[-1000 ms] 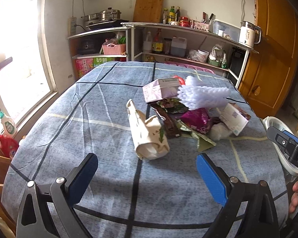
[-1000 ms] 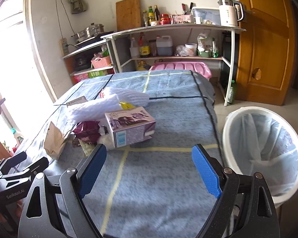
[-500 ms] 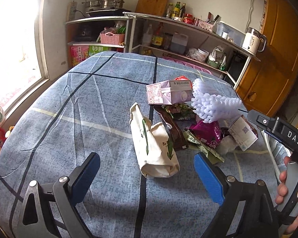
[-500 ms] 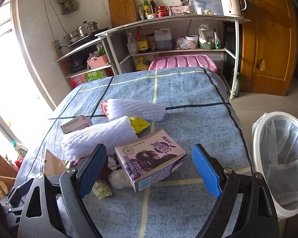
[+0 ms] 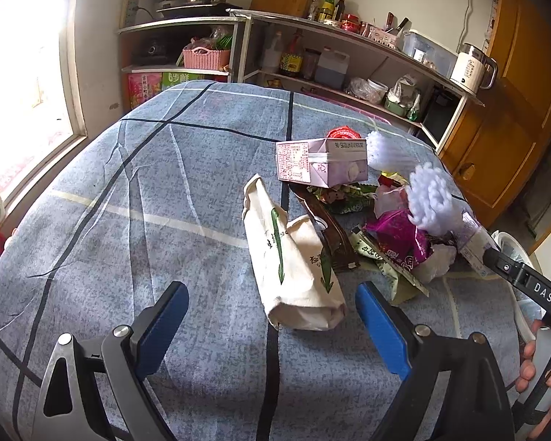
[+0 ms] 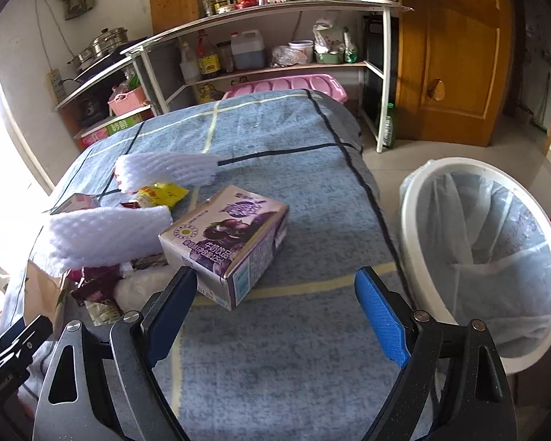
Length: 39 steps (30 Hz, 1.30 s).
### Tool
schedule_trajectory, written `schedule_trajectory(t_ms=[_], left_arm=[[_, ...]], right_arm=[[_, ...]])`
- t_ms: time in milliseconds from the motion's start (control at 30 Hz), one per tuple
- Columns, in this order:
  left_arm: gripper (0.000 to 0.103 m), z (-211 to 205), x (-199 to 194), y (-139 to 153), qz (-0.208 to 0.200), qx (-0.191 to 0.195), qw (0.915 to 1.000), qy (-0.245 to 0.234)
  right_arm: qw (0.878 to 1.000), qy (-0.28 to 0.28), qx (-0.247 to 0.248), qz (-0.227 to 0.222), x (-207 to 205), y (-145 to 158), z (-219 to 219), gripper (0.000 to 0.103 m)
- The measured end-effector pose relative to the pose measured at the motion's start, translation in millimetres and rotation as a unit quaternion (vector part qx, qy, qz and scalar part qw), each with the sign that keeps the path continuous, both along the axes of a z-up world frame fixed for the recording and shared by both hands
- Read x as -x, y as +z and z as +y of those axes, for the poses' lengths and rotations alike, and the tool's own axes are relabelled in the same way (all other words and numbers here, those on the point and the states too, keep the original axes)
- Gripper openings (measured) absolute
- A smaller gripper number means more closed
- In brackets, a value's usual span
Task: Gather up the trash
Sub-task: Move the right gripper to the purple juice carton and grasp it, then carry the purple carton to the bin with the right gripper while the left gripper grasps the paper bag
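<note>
Tongs: the left gripper (image 5: pixel 270 325) is narrowing, nothing pinched, nearing the paper bag (image 5: pixel 294 261); the right gripper (image 6: pixel 272 307), spread empty, is facing the purple carton (image 6: pixel 226 240)—each should straddle its target squarely.

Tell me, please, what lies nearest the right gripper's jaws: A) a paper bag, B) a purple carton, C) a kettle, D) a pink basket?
B: the purple carton lies on the table just ahead of the right gripper, whose jaws stand apart and empty.

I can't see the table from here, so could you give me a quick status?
Left gripper closing, paper bag ahead, untouched. Right gripper open, empty, nearing purple carton. Bin clear.
</note>
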<state>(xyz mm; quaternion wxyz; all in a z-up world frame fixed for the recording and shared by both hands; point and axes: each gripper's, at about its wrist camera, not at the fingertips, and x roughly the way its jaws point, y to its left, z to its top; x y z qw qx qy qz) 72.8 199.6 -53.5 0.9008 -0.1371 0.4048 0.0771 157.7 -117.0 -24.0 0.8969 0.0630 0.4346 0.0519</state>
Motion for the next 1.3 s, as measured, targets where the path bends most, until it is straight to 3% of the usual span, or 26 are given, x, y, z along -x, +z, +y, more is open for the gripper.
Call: schedule_trajectory(t_ms=[100,233,367,533,667,800,867,933,1000,1300], left_arm=[[0.093,4,1,-3,0.008,0.008,0.9999,0.002],[0.093,0,3,-4,0.007,0.014,0.9999,-0.002],[0.093,-5,1,-5,0.009,0.020,0.9997,-0.009],[0.092,-9,-1,-6,0.010,0.022,0.9996,-0.014],[0.081,-6,-2,-4,0.005,0.019,0.9998,-0.007],[0.070,-6,-4,-4,0.008,0.016,0.9998,-0.008],[0.061,-8,-6,-6,0.012,0.016,0.9997,-0.014],[0.059,-10,-6,-6,0.013,0.014,0.9997,-0.016],[0.048,-12,-5,-5,0.005,0.016,0.9997,-0.019],[0.045,-17,-1,-1,-0.001,0.005,0.9998,-0.021]], right_arm=[[0.999,-0.027,0.021,-0.020,8,11,-7,0.088],[0.998,-0.020,-0.014,-0.064,16,21,-8,0.088],[0.998,0.022,-0.010,-0.056,6,15,13,0.088],[0.998,0.034,0.023,-0.040,-6,2,26,0.088],[0.999,0.027,0.027,-0.031,-10,-5,22,0.085],[0.999,0.030,0.031,-0.029,-6,-5,20,0.057],[0.999,0.031,0.029,-0.028,-5,-5,19,0.057],[0.999,0.033,0.026,-0.032,-3,-4,18,0.057],[0.998,0.032,0.026,-0.037,-2,-4,17,0.057],[0.998,0.034,-0.002,-0.044,7,-2,4,0.056]])
